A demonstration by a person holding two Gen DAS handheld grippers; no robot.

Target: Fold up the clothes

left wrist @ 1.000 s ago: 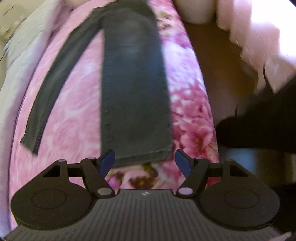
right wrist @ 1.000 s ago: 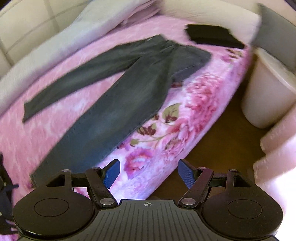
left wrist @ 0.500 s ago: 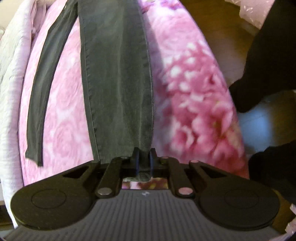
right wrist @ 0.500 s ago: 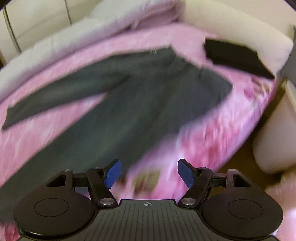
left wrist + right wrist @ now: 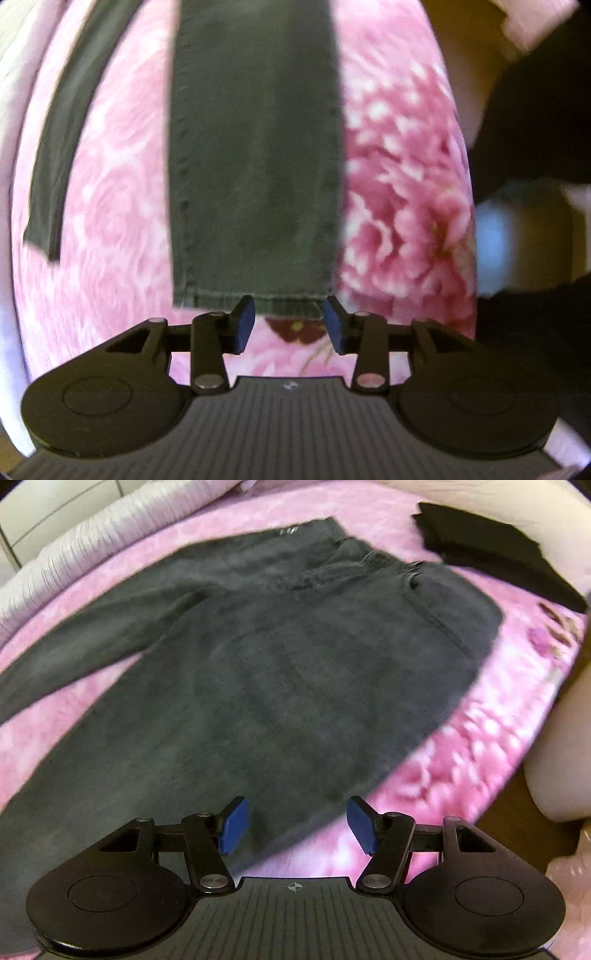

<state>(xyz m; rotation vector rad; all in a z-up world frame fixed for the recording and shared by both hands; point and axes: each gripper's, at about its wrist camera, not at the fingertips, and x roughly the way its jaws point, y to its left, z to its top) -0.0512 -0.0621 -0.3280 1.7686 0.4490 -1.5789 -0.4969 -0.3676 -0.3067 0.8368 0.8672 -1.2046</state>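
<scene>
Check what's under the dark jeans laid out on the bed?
The jeans lie spread flat on the pink floral bedspread, which shows all round them and between the legs. Whatever sits directly beneath the denim is covered; no bulge hints at anything else there.

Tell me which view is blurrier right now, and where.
Right wrist: the jeans smear, worst at the bedspread on the right; the folded black garment is softer too. Left wrist: milder blur, hem stitching still readable; fisheye bends both.
</scene>
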